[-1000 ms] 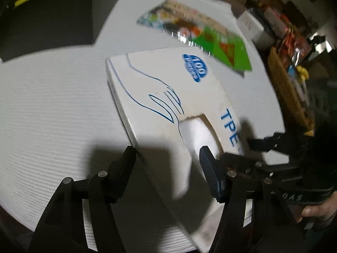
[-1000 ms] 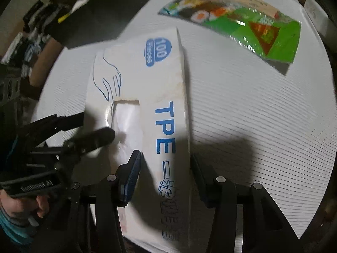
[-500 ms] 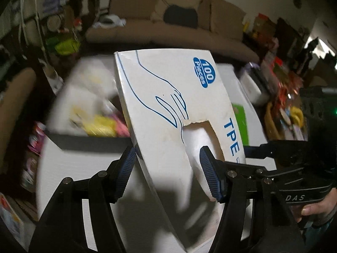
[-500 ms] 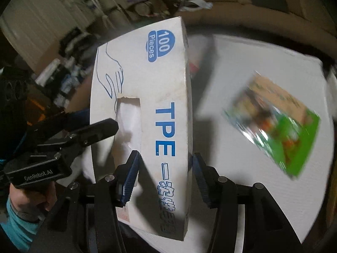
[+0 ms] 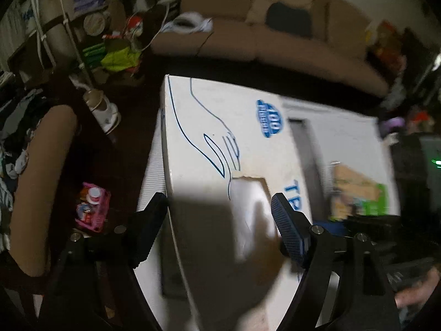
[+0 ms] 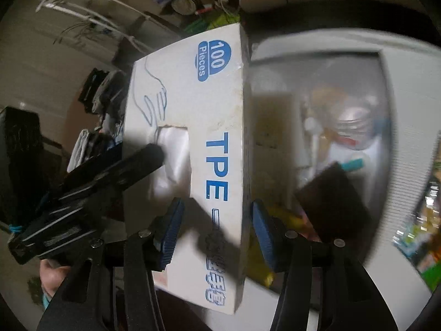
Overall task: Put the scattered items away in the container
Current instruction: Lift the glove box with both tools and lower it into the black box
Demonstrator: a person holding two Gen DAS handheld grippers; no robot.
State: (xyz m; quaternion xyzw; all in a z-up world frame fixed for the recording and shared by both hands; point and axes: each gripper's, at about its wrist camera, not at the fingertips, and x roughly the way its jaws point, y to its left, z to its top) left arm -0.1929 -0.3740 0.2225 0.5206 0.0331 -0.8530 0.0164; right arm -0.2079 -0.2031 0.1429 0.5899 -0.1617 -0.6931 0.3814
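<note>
A white glove box [image 5: 220,143] with blue "TPE" and "100 Pieces" print is held in the air between both grippers. My left gripper [image 5: 219,215] is shut on its near end, fingers on both sides. My right gripper [image 6: 215,229] is shut on the box [image 6: 220,110] across its narrow side. The left gripper [image 6: 148,151] shows in the right wrist view, touching the box's opening. A white container [image 6: 391,63] with several items inside lies to the right, below the box. A green snack packet [image 5: 361,193] lies on the white table.
The white table [image 5: 344,138] lies under the box. A brown sofa [image 5: 275,35] stands behind. Clutter and a pink basket [image 5: 92,209] sit on the dark floor at left. The snack packet also shows at the right edge [image 6: 421,237].
Both grippers have lifted the glove box off the table and carried it toward the container. The snack packet stays on the table.
</note>
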